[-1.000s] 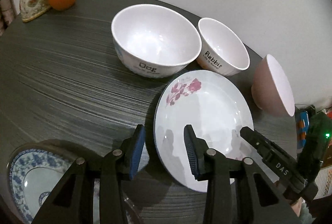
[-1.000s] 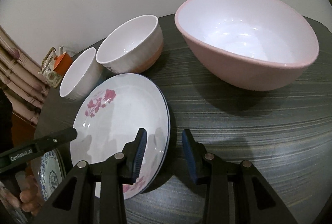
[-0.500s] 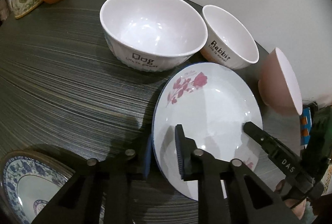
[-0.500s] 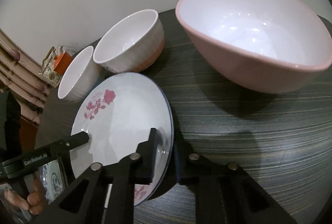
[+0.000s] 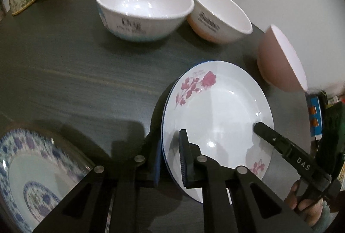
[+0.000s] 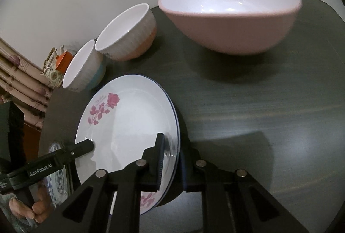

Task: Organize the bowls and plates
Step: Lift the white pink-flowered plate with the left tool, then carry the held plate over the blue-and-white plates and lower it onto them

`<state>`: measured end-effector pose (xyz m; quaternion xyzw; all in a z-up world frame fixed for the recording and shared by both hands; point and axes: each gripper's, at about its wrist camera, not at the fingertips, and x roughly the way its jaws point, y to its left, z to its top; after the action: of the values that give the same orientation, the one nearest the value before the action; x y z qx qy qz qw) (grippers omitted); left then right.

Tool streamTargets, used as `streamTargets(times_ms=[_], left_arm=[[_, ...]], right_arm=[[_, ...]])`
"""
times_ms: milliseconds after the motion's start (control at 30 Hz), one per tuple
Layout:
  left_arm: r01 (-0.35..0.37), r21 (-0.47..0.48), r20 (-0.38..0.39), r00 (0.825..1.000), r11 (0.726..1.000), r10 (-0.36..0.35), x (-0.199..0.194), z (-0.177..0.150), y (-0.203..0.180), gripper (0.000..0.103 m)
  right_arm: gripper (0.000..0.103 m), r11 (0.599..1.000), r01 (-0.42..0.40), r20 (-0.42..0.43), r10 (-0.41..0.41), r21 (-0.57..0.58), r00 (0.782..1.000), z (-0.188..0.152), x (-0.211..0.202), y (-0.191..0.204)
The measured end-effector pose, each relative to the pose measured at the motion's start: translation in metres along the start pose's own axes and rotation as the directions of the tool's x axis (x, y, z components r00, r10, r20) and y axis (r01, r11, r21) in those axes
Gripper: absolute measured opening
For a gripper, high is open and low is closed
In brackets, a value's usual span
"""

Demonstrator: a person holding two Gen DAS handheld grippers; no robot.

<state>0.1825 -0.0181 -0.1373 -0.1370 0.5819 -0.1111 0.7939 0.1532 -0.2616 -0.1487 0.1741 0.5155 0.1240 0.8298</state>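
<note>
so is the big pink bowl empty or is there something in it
Empty: the right wrist view looks into the pink bowl and shows only bare white interior with light glints.

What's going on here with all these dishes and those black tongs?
A person is tidying plates and bowls on a dark table, holding a pair of tongs in each hand. Both the left tongs and the right tongs are clamped on opposite edges of the white rose plate, which seems to have a blue-rimmed plate under it. Three bowls stand behind: the large white bowl, the smaller white bowl and the pink bowl. A blue patterned plate sits nearby.
</note>
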Motion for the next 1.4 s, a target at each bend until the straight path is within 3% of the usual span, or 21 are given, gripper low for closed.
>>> streamTargets(times_ms=[733,1400], left_arm=[[0.048,0.004,-0.119,0.992,0.999,-0.047,-0.012,-0.087,-0.007,0.012],[0.005,0.046,-0.076,0.997,0.999,-0.002,-0.012,-0.095,-0.031,0.012]], right_arm=[[0.013,0.998,0.027,-0.092,-0.021,0.062,0.996,-0.067,-0.034,-0.008],[0.014,0.998,0.056,-0.085,-0.055,0.008,0.995,-0.093,-0.049,0.005]])
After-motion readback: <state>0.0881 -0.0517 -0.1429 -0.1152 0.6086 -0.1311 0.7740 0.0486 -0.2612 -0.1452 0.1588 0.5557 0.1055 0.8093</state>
